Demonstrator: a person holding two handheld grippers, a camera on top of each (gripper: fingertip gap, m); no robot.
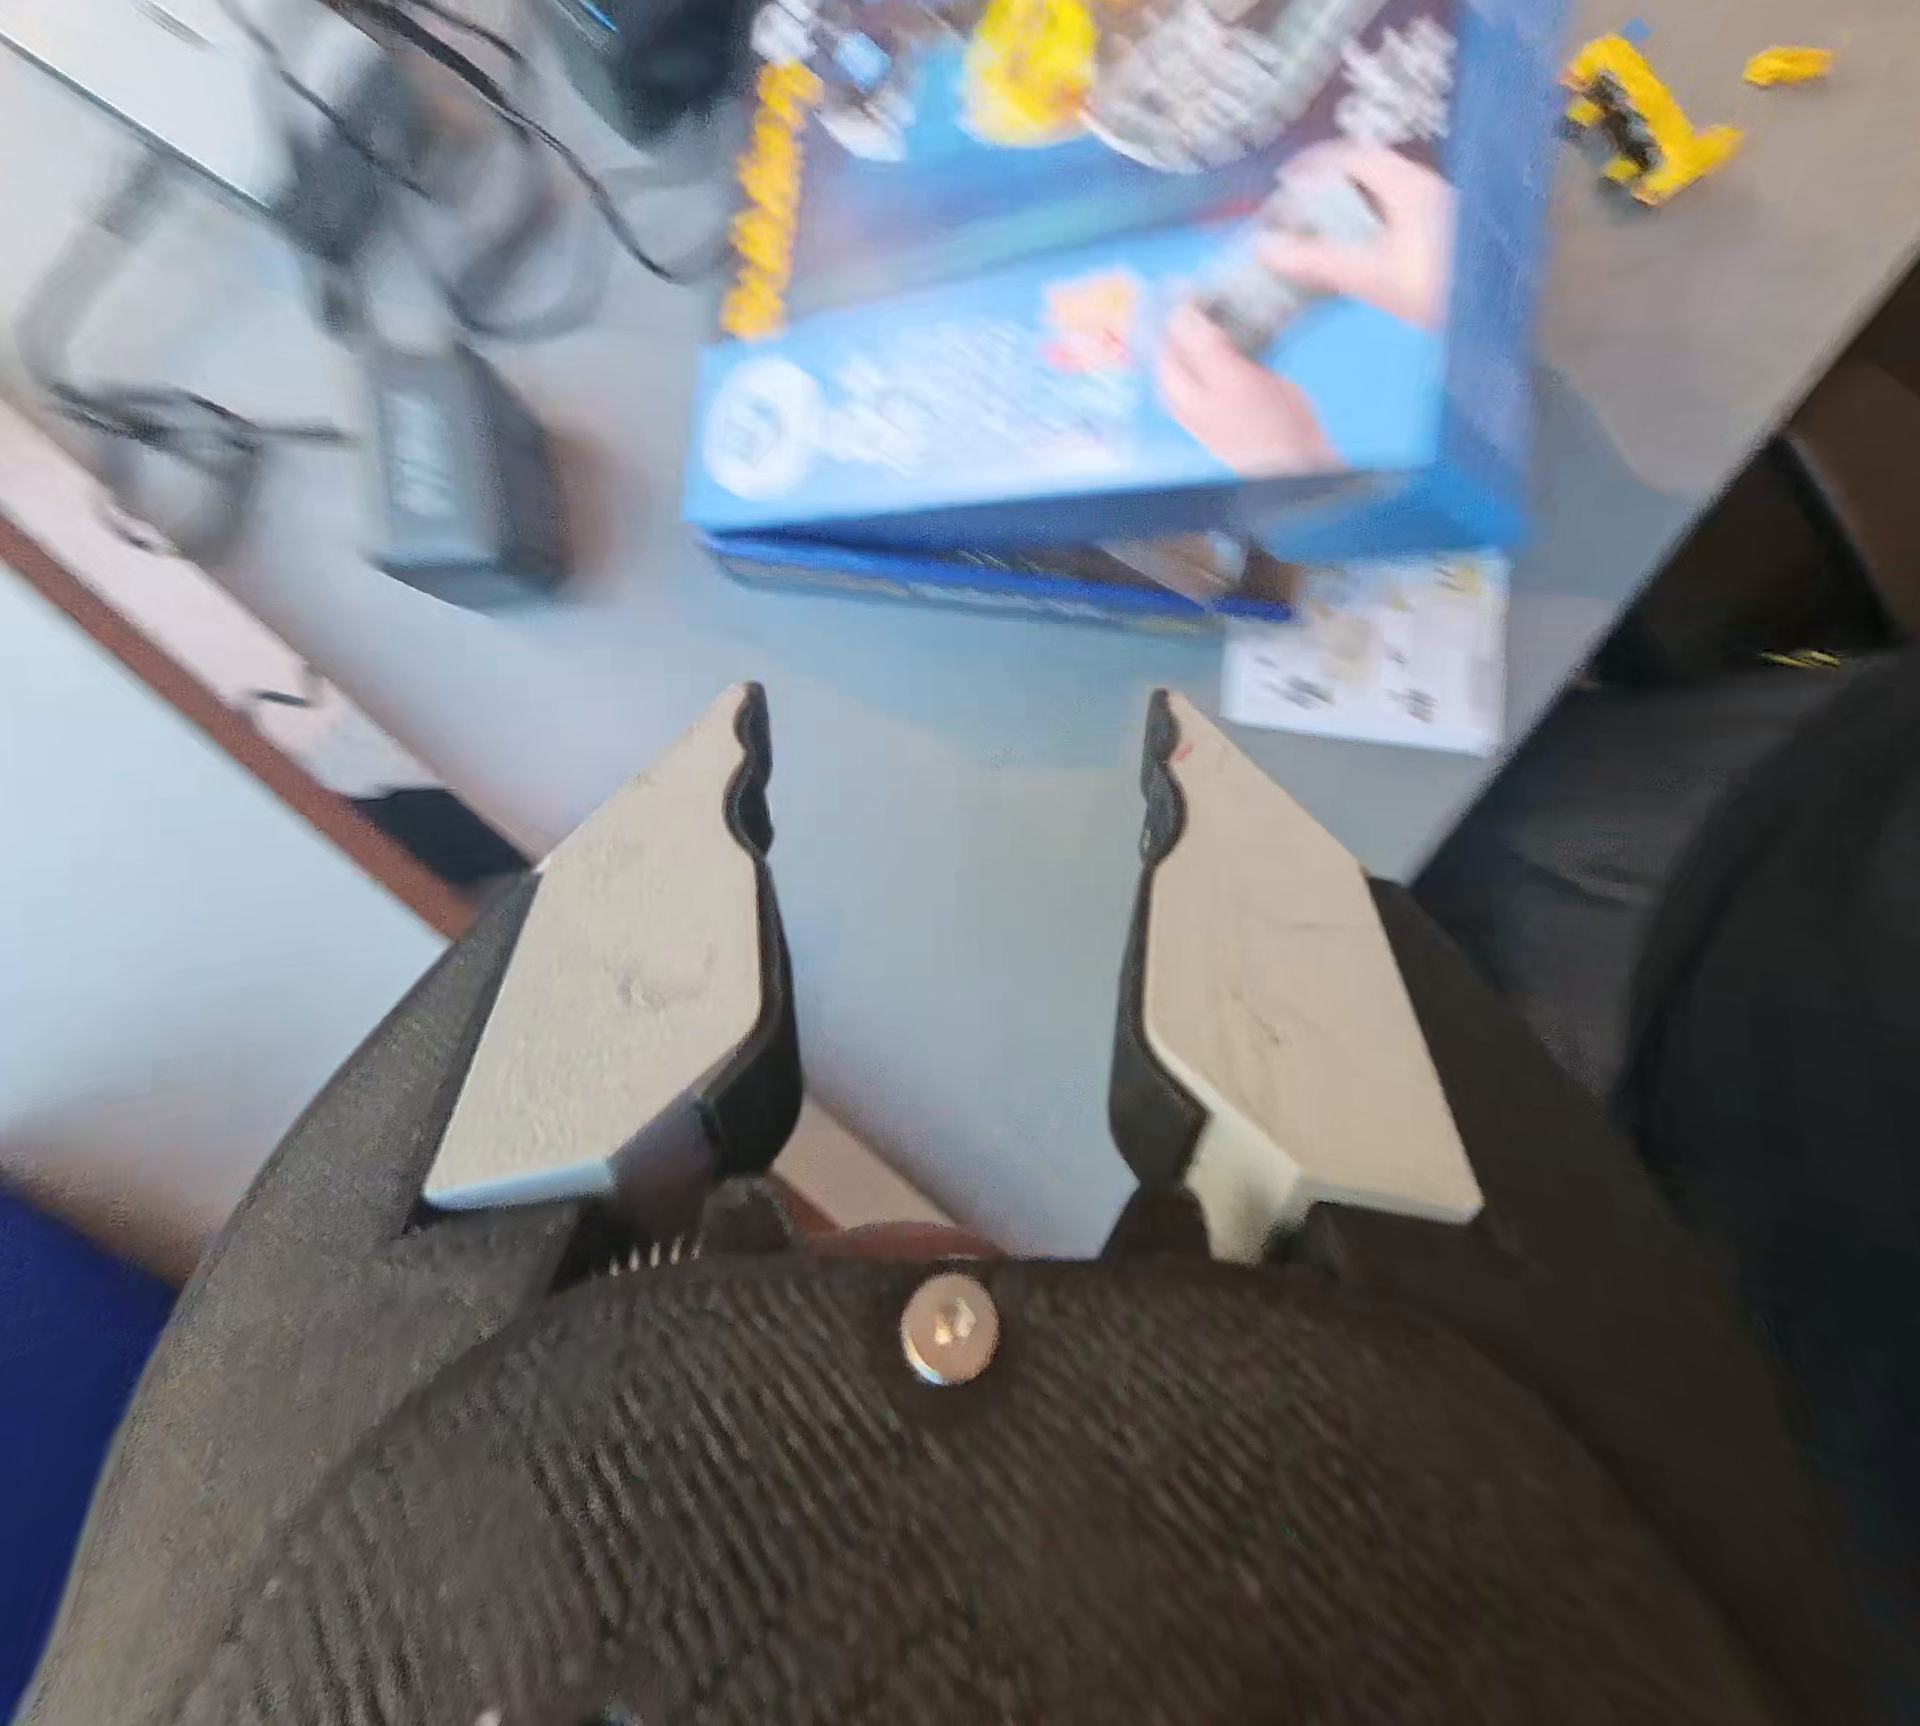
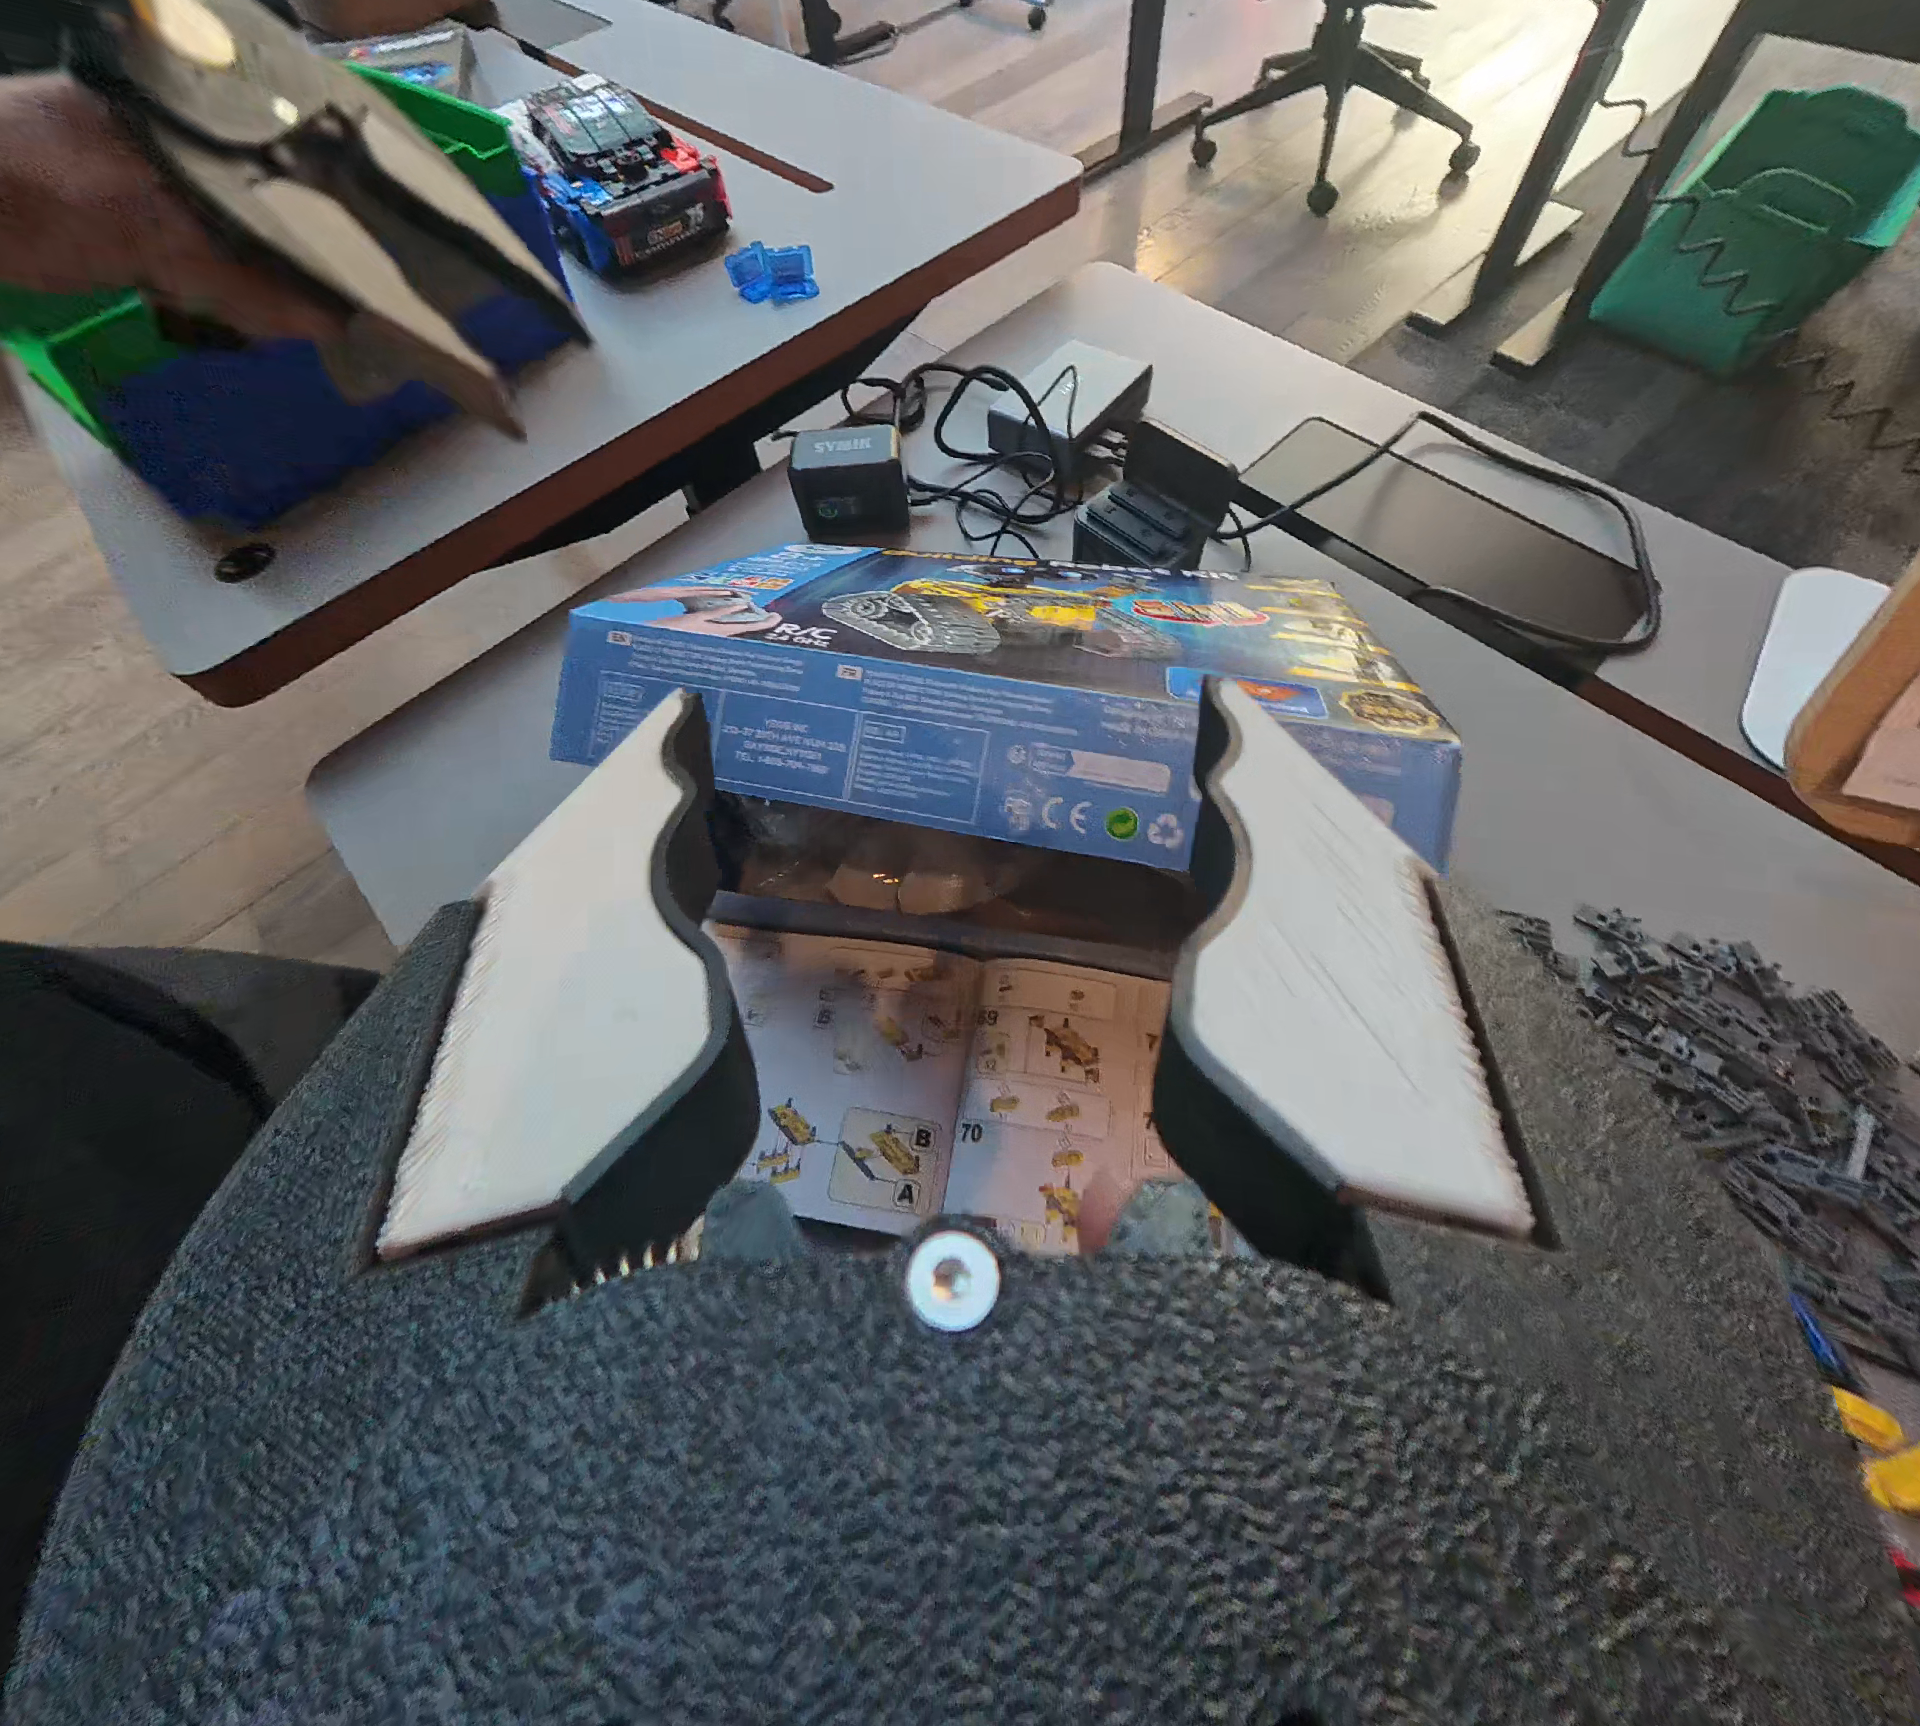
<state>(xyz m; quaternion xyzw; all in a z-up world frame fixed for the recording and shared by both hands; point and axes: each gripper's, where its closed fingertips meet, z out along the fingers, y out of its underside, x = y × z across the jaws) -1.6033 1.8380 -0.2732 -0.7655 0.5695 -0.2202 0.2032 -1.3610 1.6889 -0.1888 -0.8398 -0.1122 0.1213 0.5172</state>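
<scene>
Chargers and tangled cables (image 2: 1049, 471) sit at the far left of the grey table (image 2: 1538, 803), apart from the blue building-kit box (image 2: 997, 710), which is propped over an open instruction booklet (image 2: 935, 1084), likely to keep the pages flat. Both claws gape wide and empty: the left gripper (image 1: 956, 720) hangs above bare tabletop before the box, the right gripper (image 2: 951, 720) over the booklet, with a heap of dark grey bricks (image 2: 1745, 1084) lying further right

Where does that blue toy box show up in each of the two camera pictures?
Left wrist view: the blue toy box fills the upper middle, blurred, beyond the open left claw.
Right wrist view: it lies across the middle, just past the tips of the open right claw.
Shared landmark: the instruction booklet lying on the table against the box's near edge.
</scene>
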